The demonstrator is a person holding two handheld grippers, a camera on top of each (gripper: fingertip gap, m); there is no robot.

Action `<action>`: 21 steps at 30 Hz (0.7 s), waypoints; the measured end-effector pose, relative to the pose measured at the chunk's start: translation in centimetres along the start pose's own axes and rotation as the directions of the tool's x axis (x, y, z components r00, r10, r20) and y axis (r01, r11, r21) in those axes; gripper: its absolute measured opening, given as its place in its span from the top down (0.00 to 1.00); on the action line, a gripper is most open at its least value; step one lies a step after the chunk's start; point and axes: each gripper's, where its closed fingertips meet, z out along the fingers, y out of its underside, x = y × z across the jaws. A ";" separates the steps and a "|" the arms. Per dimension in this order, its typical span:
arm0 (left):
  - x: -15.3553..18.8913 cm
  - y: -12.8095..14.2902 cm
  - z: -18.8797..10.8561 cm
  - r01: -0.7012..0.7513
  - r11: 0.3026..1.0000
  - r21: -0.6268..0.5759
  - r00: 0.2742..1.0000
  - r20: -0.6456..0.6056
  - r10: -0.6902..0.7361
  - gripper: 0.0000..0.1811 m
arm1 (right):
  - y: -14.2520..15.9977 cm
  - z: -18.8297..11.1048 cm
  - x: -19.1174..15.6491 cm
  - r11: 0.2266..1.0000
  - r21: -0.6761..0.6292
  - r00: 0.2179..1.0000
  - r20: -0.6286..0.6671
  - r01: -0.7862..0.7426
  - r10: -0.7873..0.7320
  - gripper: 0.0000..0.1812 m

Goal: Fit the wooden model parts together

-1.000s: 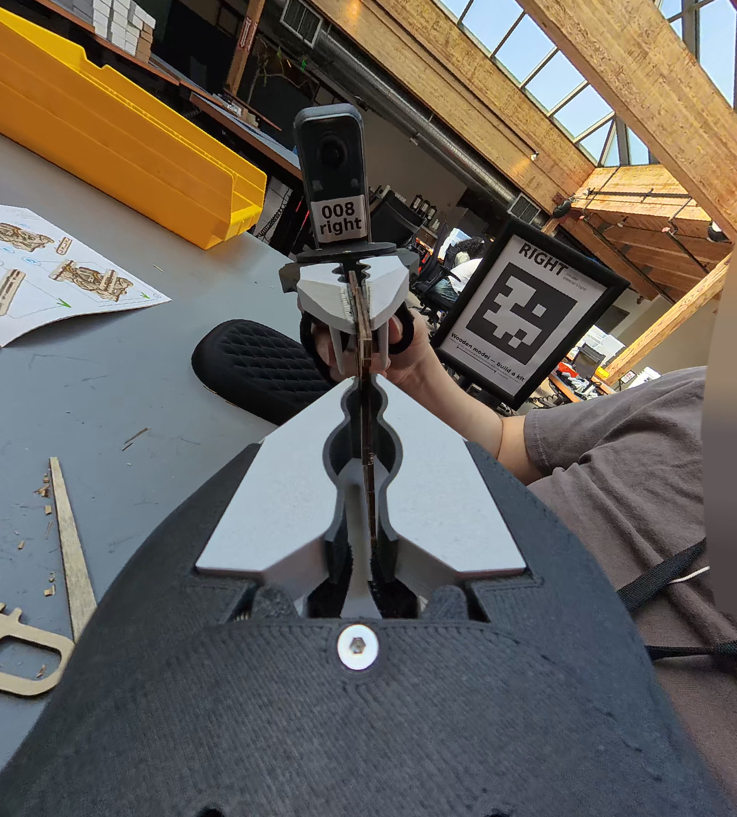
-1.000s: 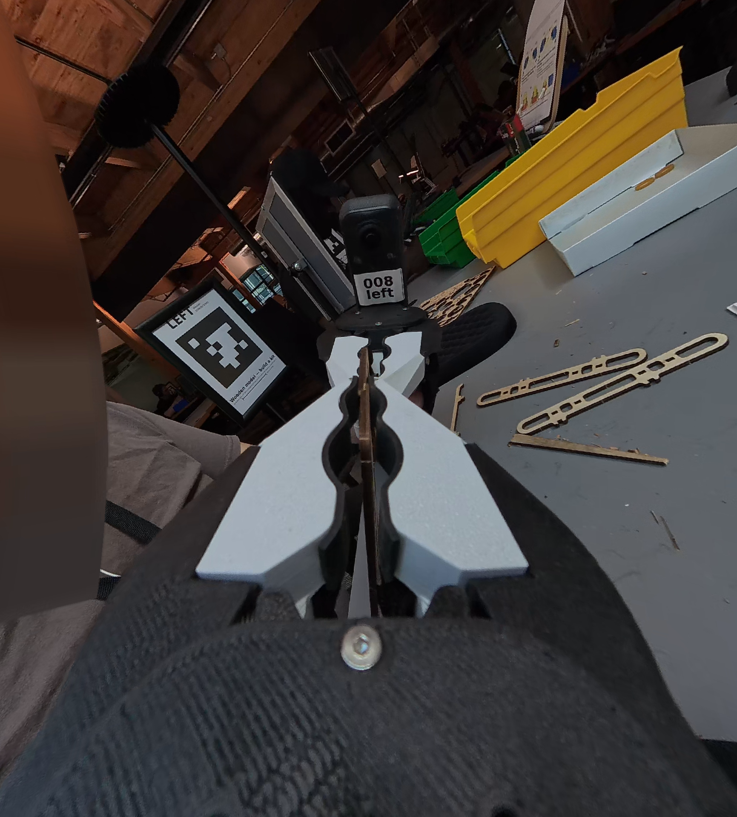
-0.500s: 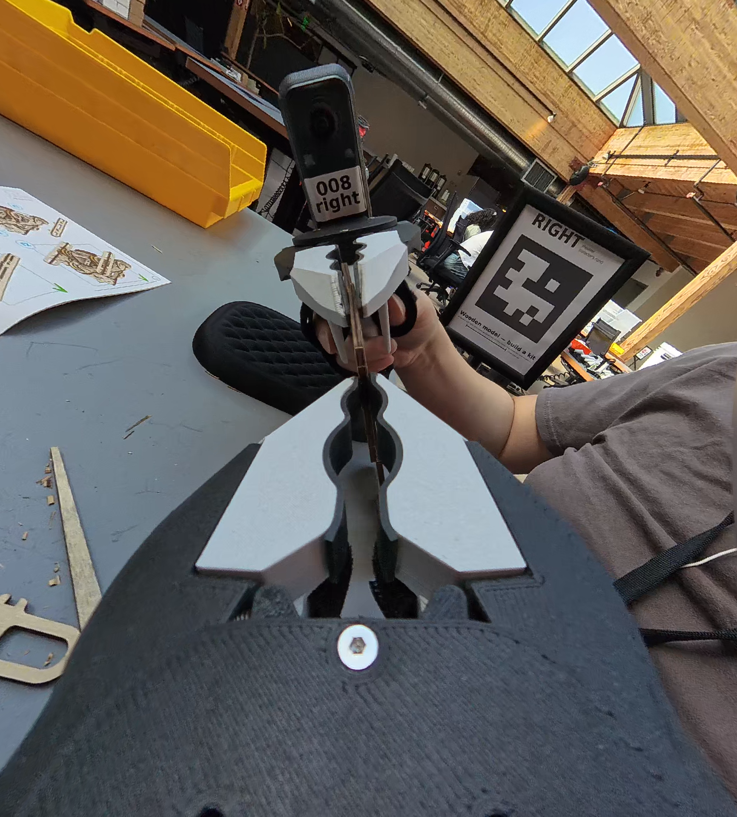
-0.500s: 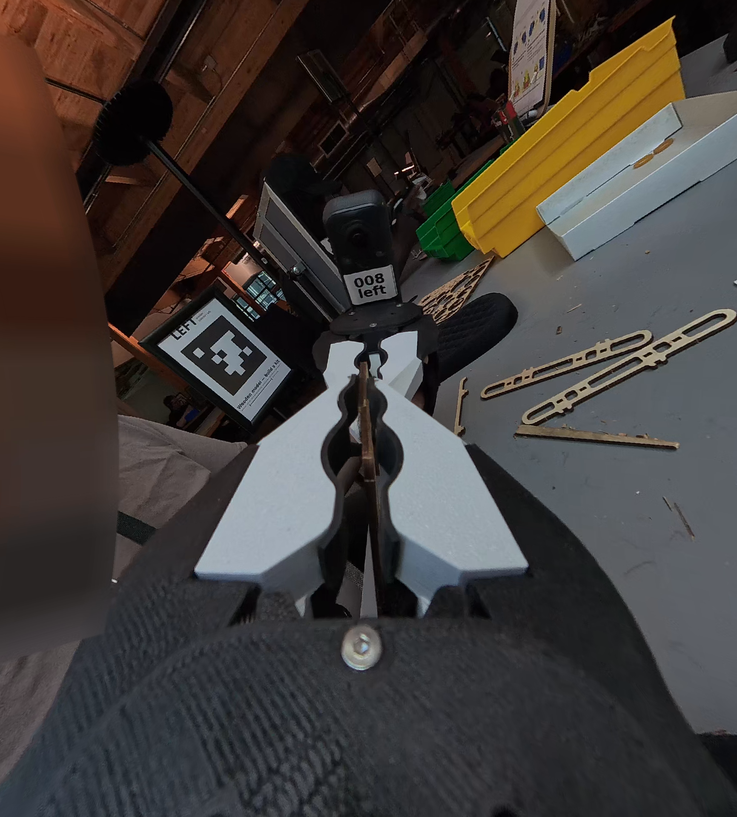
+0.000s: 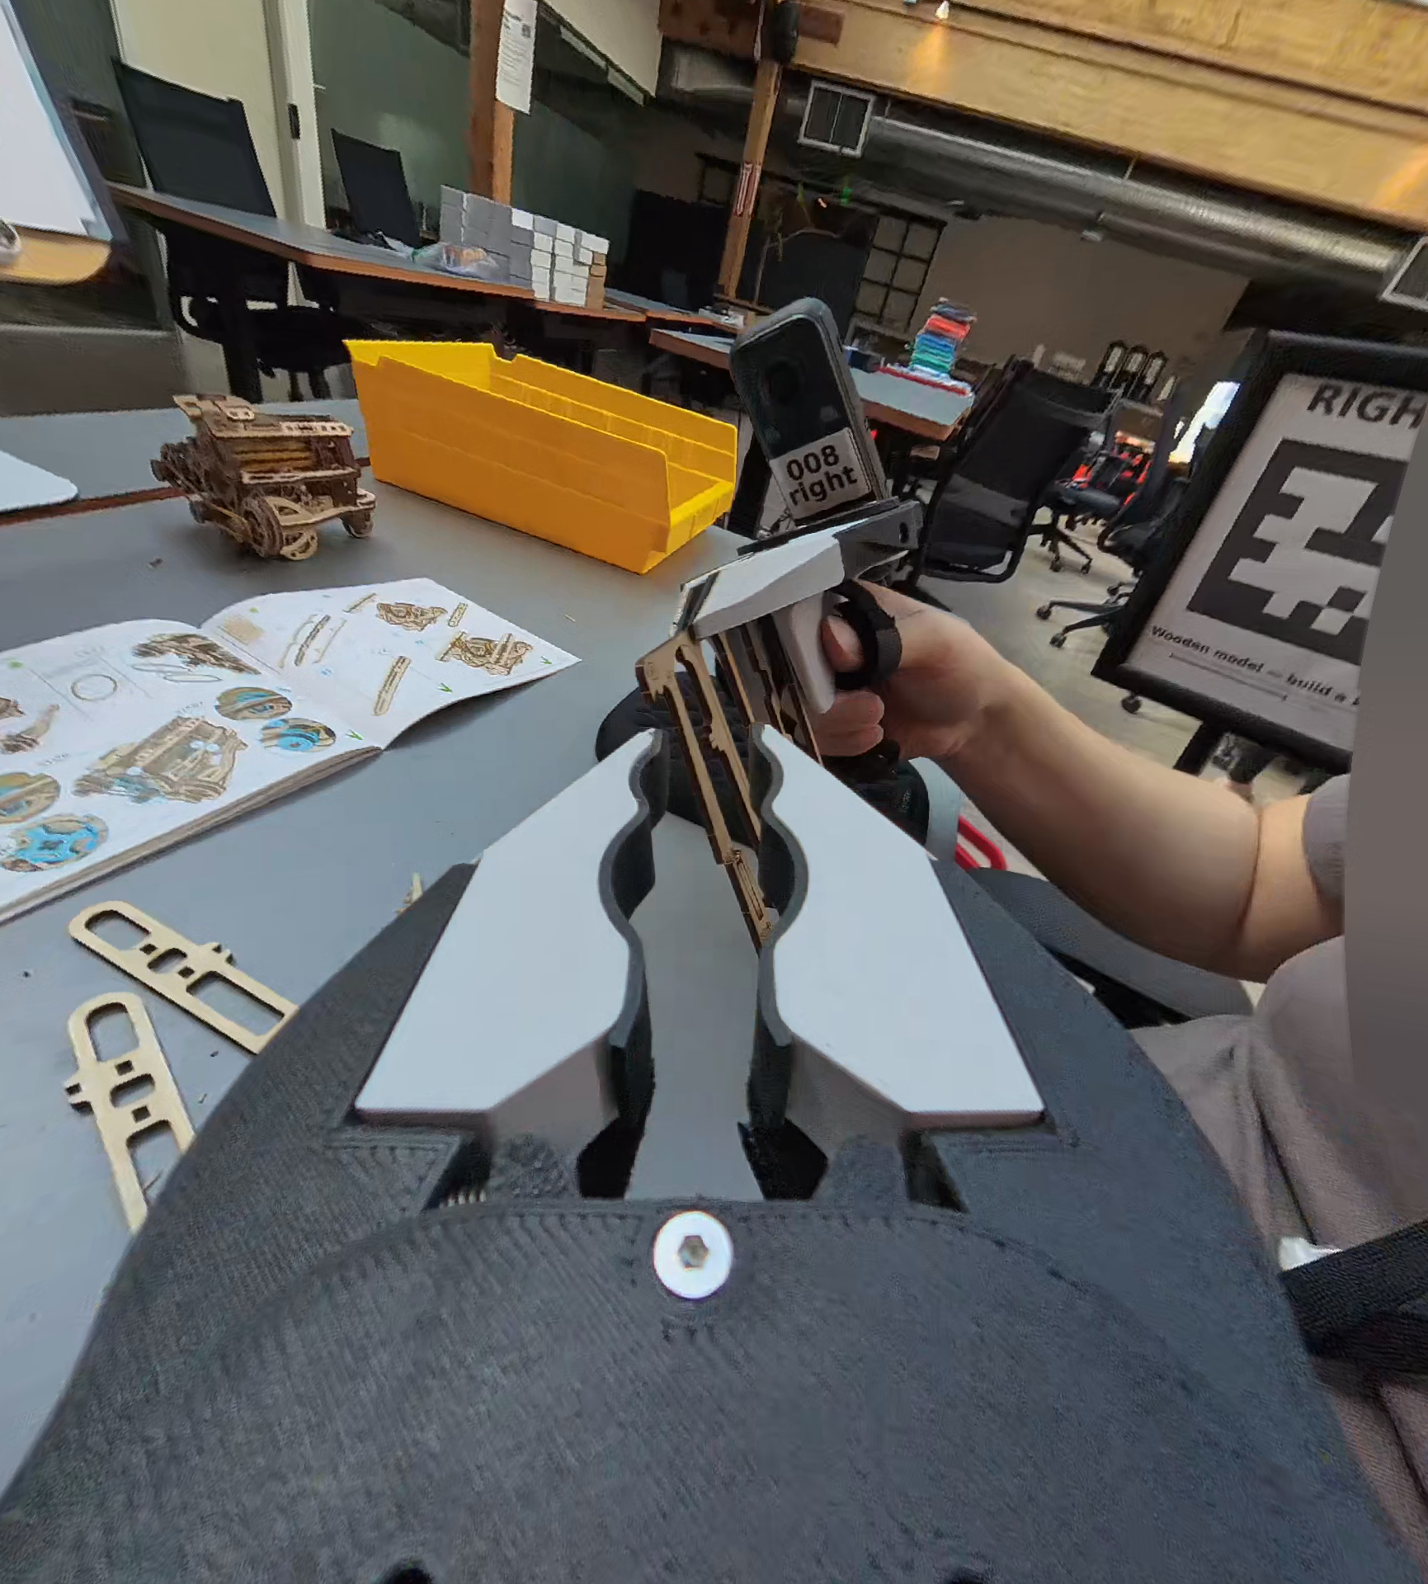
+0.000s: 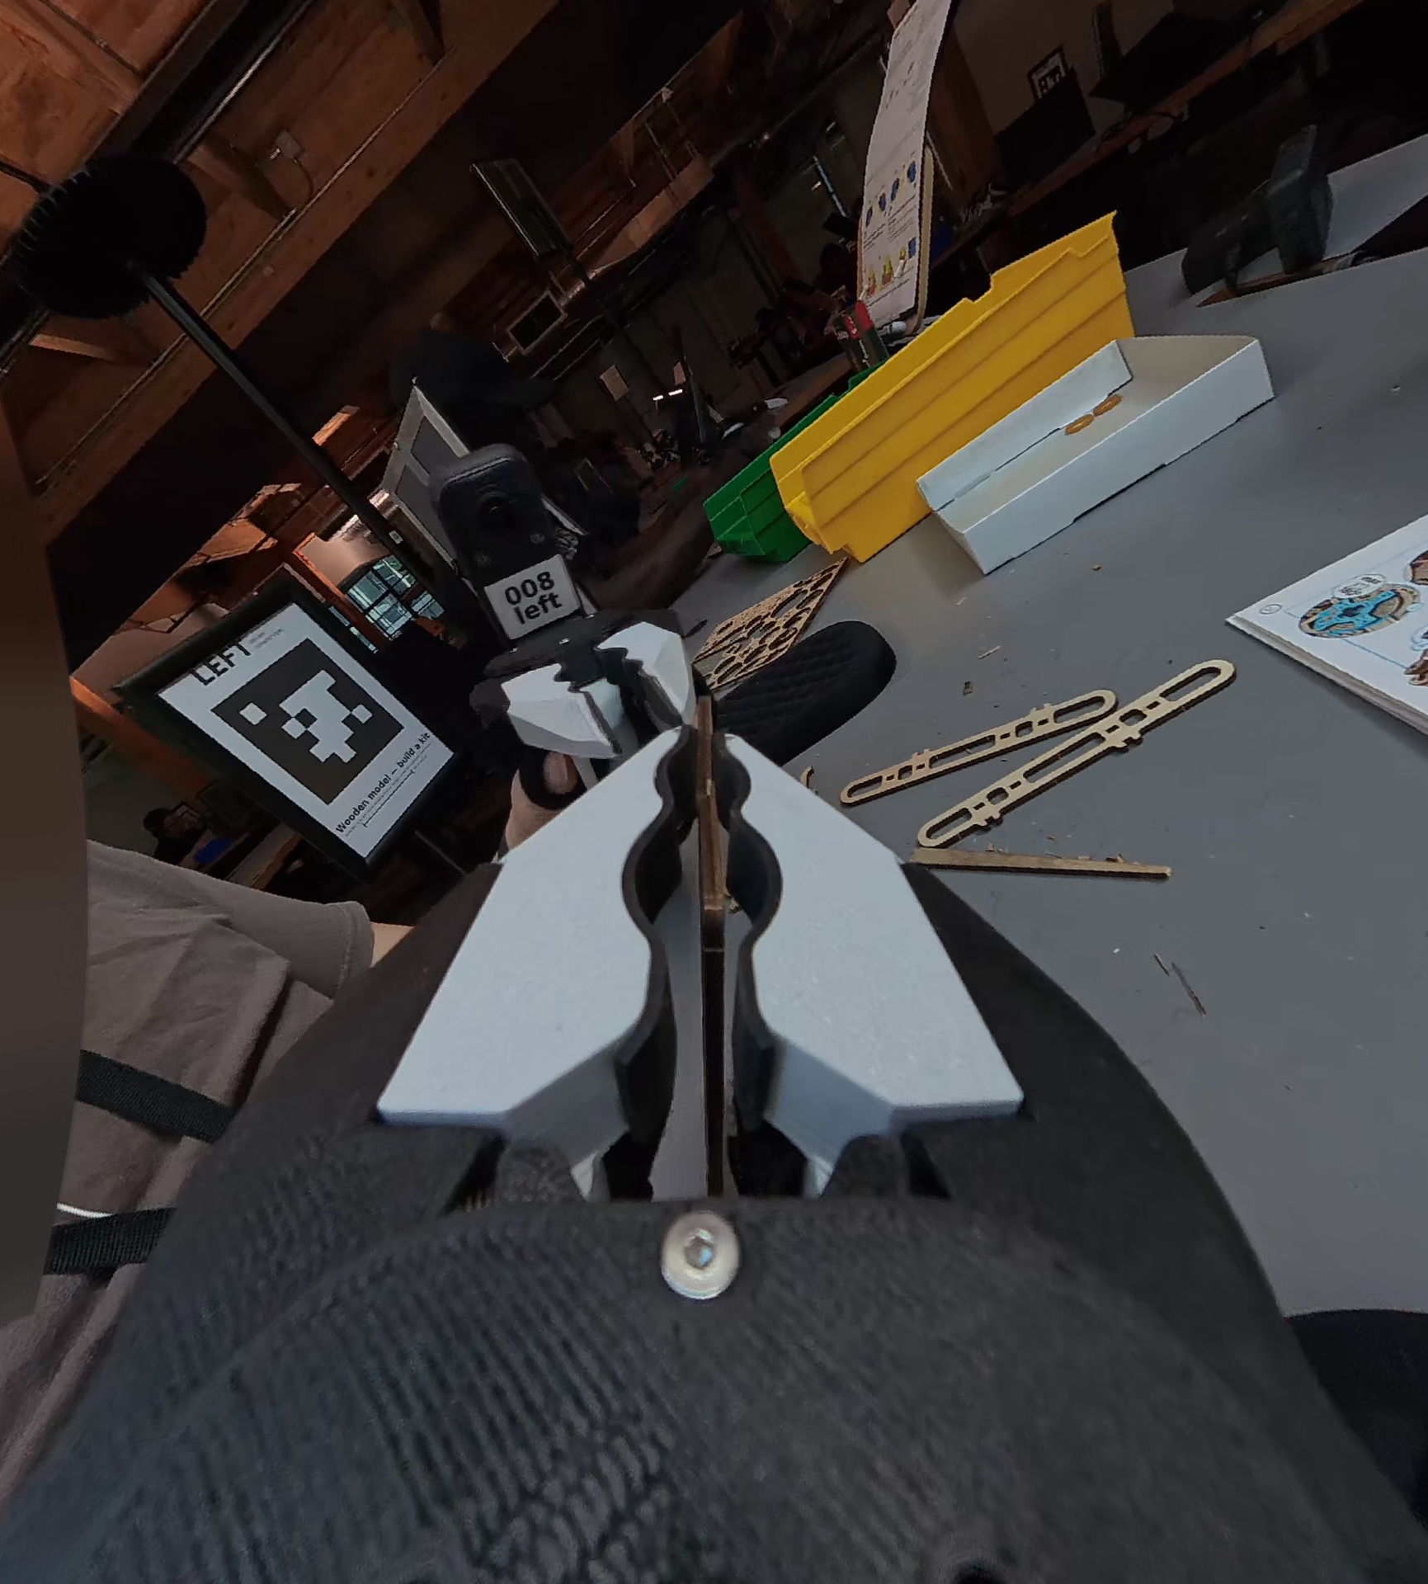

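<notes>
My right gripper (image 6: 702, 739) is shut on a thin wooden model part (image 6: 707, 823), seen edge-on between its jaws. In the left wrist view the right gripper (image 5: 723, 639) is turned sideways and holds the slotted wooden part (image 5: 697, 746) out toward me. The part's free end reaches down between the jaws of my left gripper (image 5: 706, 746), which are spread apart. It leans on the right finger (image 5: 864, 943) and is not clamped. The left gripper (image 6: 599, 686) also shows just beyond the part in the right wrist view.
Loose wooden strips (image 5: 179, 973) (image 6: 1079, 763) lie on the grey table (image 5: 350, 857). An open instruction booklet (image 5: 179, 729), a finished wooden model (image 5: 264, 476), a yellow bin (image 5: 547, 450), a white box (image 6: 1096, 446) and a black pad (image 6: 804, 686) are there too. A person's arm (image 5: 1121, 823) is at the right.
My left gripper has opened and let go of the wooden part, which stays in the right gripper. Both grippers have tilted down toward the table and the right one has turned sideways.
</notes>
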 end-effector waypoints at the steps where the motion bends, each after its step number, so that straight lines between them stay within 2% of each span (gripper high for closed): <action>1: 0.6 -0.1 0.2 -0.069 0.998 -0.013 0.997 0.023 0.069 0.92 | 0.1 0.0 0.0 1.000 0.001 1.000 -0.011 0.012 -0.012 1.00; 4: 1.8 0.2 1.6 -0.176 0.982 -0.074 0.981 0.063 0.181 0.90 | 0.2 0.4 -0.3 1.000 0.002 0.999 -0.016 0.030 -0.030 1.00; 7: 1.6 1.0 2.7 -0.179 0.975 -0.130 0.977 0.092 0.192 0.90 | 0.1 0.5 -0.5 0.999 0.015 0.998 -0.031 0.048 -0.047 1.00; 17: 1.2 0.8 3.7 -0.284 0.947 -0.154 0.930 0.197 0.311 0.92 | -0.4 -0.1 -1.2 0.994 0.051 0.994 -0.058 0.095 -0.092 1.00; 21: 1.1 1.4 4.3 -0.294 0.938 -0.186 0.924 0.195 0.328 0.92 | -0.1 0.3 -1.7 0.991 0.048 0.992 -0.042 0.122 -0.120 1.00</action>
